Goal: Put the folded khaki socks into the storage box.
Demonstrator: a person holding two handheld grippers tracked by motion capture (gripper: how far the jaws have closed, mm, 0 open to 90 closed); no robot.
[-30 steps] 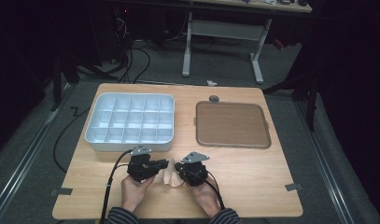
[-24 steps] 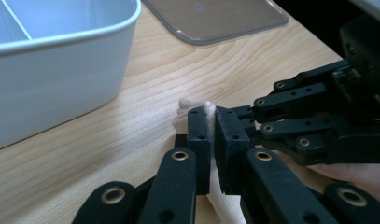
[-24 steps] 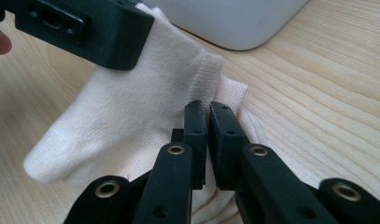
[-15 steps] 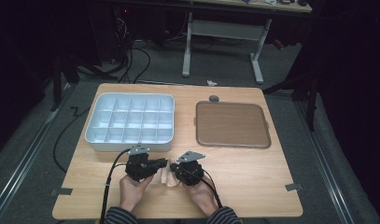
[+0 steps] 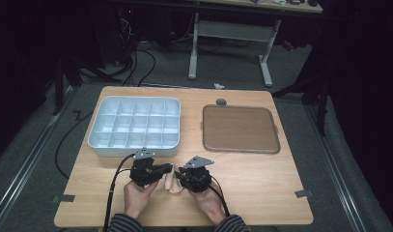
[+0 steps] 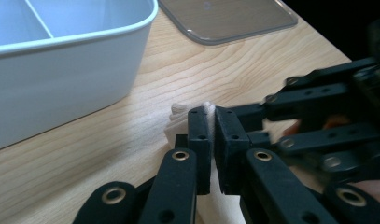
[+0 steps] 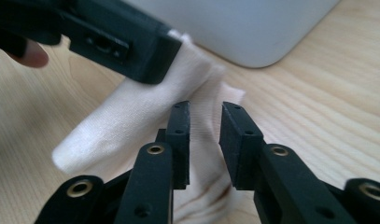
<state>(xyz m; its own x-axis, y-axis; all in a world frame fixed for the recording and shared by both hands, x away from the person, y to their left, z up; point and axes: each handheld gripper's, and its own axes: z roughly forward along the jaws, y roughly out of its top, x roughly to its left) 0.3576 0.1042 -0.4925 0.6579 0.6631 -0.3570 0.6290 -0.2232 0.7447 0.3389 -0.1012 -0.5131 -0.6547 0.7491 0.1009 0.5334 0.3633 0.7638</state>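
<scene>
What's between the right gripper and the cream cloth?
Nothing visible. The right gripper has just been opening, jaws apart right over the cream cloth with no gap-filler between. The left gripper is shut on the same cloth from the other side.

In the high view, the small cream folded cloth (image 5: 173, 181) beside the white compartmented plastic tray (image 5: 134, 145) is mostly hidden between the two grippers. In the left gripper view, the black right gripper (image 6: 327, 121) is blurred, and the tray runs past the edge.
</scene>
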